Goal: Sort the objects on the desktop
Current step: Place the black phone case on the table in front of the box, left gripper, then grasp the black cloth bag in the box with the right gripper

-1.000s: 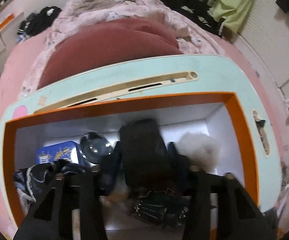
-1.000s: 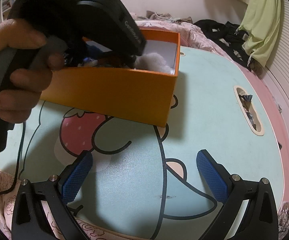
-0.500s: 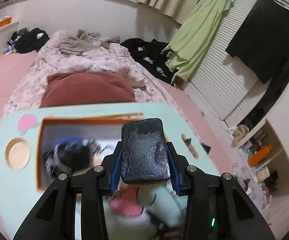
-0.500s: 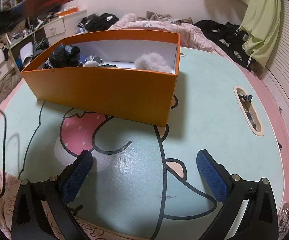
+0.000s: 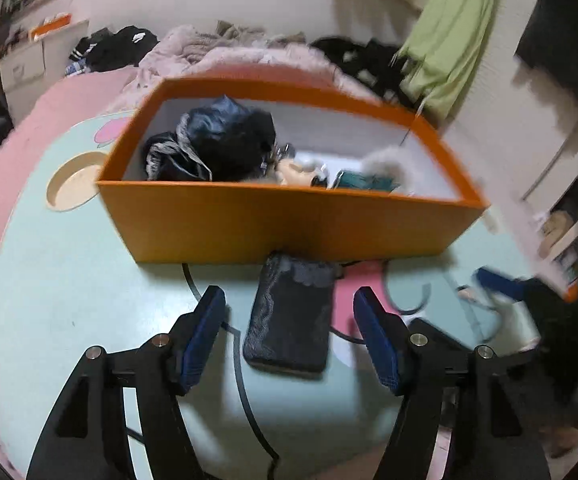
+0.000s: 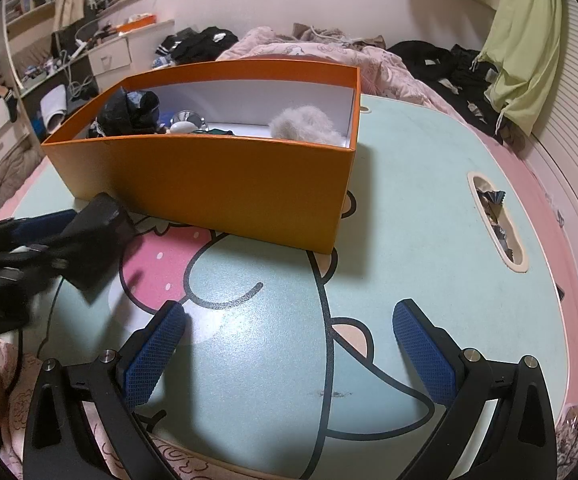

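Note:
A black textured case (image 5: 289, 316) lies on the mint table (image 5: 69, 272) just in front of the orange box (image 5: 289, 224). My left gripper (image 5: 289, 298) straddles the case, its jaws opening and the blue pads (image 5: 205, 324) standing clear of both sides. In the right wrist view the case (image 6: 97, 236) and the blurred left gripper (image 6: 9, 248) sit at the left, by the box (image 6: 209, 184). Nearer the table's front edge, my right gripper (image 6: 289, 312) is open with nothing between its fingers.
Inside the box are a dark cloth bundle (image 5: 217, 144), a white fluffy ball (image 6: 305, 124), a teal item (image 5: 361, 180) and small bits. The table has a round cup recess (image 5: 73, 184) and a long slot (image 6: 497, 224). A bed with clothes lies behind.
The left gripper carried the black case out of the box to the table in front of it, and its jaws have parted from the case. The right gripper has stayed still.

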